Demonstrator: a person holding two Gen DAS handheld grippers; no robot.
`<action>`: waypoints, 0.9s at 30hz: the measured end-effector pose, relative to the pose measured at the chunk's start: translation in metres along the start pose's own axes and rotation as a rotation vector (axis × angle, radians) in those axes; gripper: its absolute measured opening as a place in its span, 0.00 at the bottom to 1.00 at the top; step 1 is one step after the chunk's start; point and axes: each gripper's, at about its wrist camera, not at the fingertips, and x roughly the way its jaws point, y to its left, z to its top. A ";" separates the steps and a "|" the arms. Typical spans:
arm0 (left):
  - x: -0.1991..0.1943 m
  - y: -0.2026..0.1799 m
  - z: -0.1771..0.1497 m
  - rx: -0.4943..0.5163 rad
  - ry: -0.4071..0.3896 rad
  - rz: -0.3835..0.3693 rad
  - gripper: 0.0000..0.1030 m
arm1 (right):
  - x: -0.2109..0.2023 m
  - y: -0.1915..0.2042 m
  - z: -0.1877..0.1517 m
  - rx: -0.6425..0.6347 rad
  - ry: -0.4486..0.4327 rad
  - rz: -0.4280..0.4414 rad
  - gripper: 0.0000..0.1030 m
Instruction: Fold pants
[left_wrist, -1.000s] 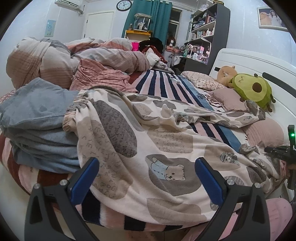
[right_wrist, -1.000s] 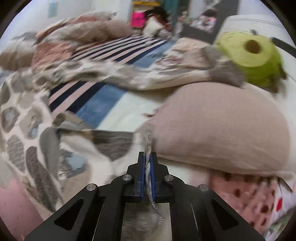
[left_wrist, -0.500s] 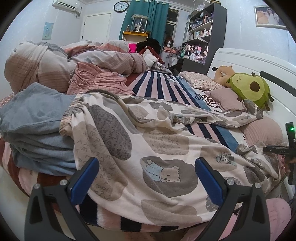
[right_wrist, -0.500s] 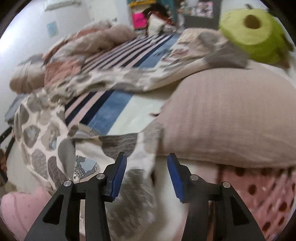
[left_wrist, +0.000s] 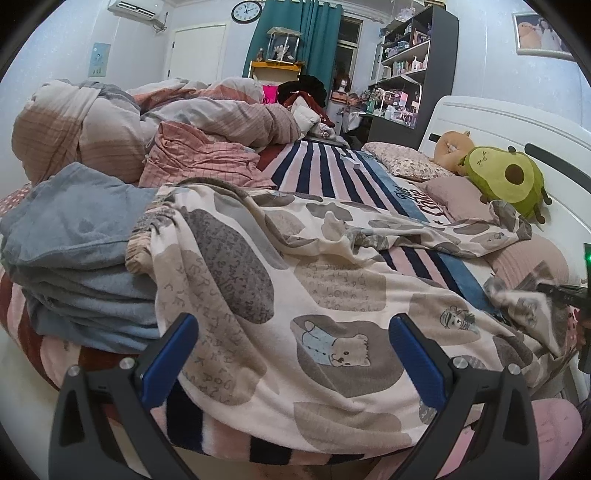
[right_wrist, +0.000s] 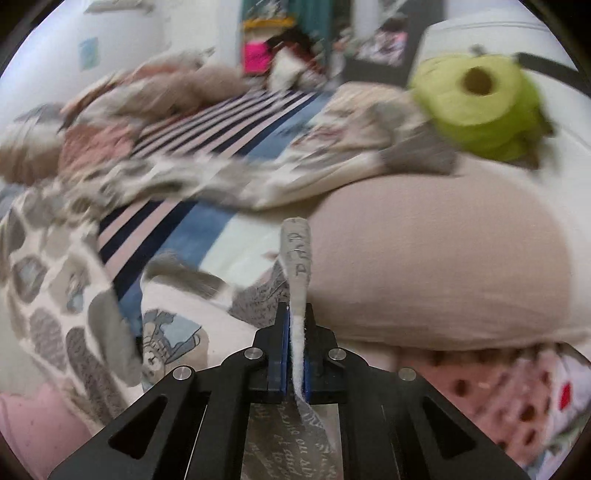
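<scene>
Fleecy cream cloth with grey patches and bear prints, the pants (left_wrist: 295, 295), lies spread across the middle of the left wrist view, waistband at the left against a stack of blue clothes (left_wrist: 74, 251), one leg trailing to the upper right toward the avocado toy (left_wrist: 506, 181). The other leg runs to the lower right edge, where its cuff is lifted.

In the right wrist view the right gripper (right_wrist: 295, 354) has its blue pads pressed together on that cuff, a narrow ridge of cloth standing up between them in front of the pink pillow (right_wrist: 443, 258). Half a second ago these same tongs stood apart over the cuff, and a second ago they were pinched on it, so this reads as a regrip: let go, shift, bite again. The cuff now sits higher off the bed than before, and the blur suggests the hand is moving.

The left gripper (left_wrist: 295, 354) is as it was, jaws wide apart, hovering low in the frame over the seat of the pants and touching nothing.

With a fresh hold secured, the first fold looks ready to begin; none is made yet.
</scene>
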 end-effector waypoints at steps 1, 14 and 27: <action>-0.001 0.000 0.001 -0.001 -0.003 -0.003 0.99 | -0.009 -0.008 -0.001 0.028 -0.025 -0.030 0.00; -0.012 0.000 0.000 -0.017 -0.014 0.007 0.99 | -0.080 -0.104 -0.064 0.298 -0.119 -0.450 0.00; -0.021 0.032 -0.003 -0.062 0.004 0.122 0.99 | -0.095 -0.102 -0.102 0.428 -0.082 -0.448 0.58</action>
